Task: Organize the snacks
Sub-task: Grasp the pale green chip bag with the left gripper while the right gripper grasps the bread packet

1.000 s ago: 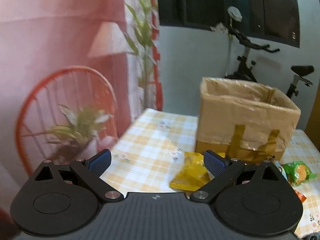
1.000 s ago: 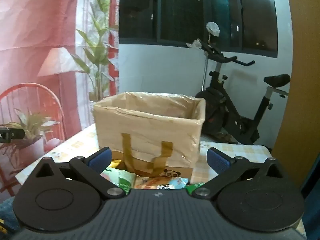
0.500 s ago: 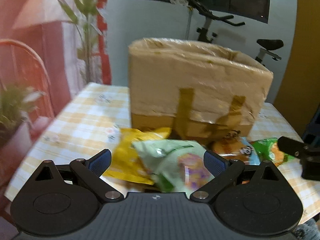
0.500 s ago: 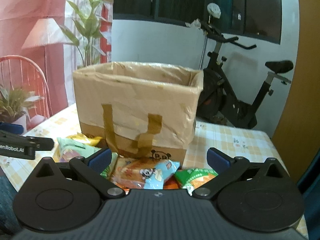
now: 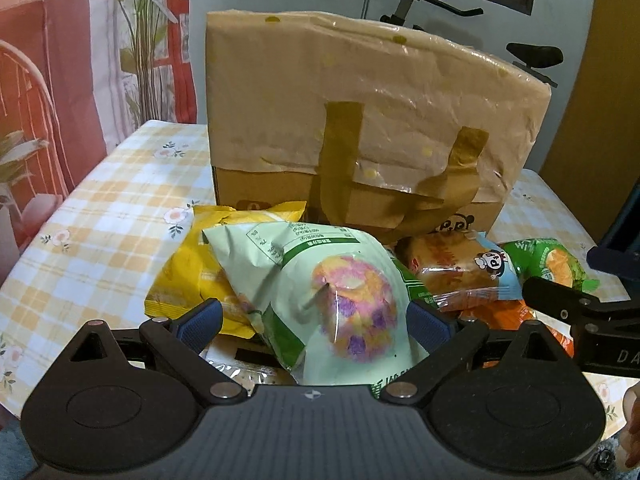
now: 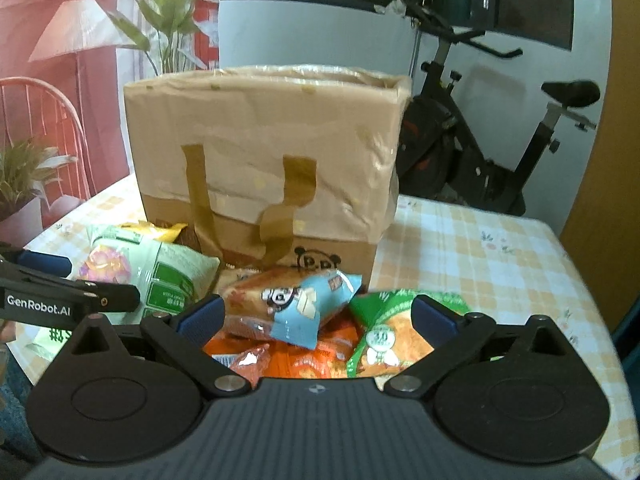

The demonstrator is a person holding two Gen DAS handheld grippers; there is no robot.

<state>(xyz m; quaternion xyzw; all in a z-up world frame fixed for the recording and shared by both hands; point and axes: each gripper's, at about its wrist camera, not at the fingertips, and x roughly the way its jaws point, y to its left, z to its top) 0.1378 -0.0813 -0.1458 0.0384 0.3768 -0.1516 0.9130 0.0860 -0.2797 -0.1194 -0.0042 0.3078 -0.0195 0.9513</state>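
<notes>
A heap of snack packets lies on the tabletop (image 5: pixel 120 184) just in front of a cardboard box (image 5: pixel 360 120) — the box is wrapped in clear plastic and patched with strips of brown tape. The pale green packet (image 5: pixel 320 300) tops the left side of the heap, its long axis running from the near right to the far left, its sealed end pointing away toward the box. It rests on a yellow packet (image 5: pixel 188 272) that lies flatter beneath it. To the right, the panda-printed bread packet (image 6: pixel 288 300) lies crosswise, its blue end toward the camera, over orange packets (image 6: pixel 312 360) and beside a dark green packet (image 6: pixel 392 328).

The left gripper (image 5: pixel 314 318) hovers with its jaws released, spread on either side of the pale green packet; whether they touch it is unclear. The right gripper (image 6: pixel 318 316) is likewise spread wide over the bread packet, gripping nothing.

The tabletop wears a yellow-and-white checked cloth with small flowers. Behind it stand an exercise bike (image 6: pixel 500 140), a leafy plant (image 6: pixel 168 20) and a red wire chair (image 6: pixel 40 120) — dark windows run above a white wall.
</notes>
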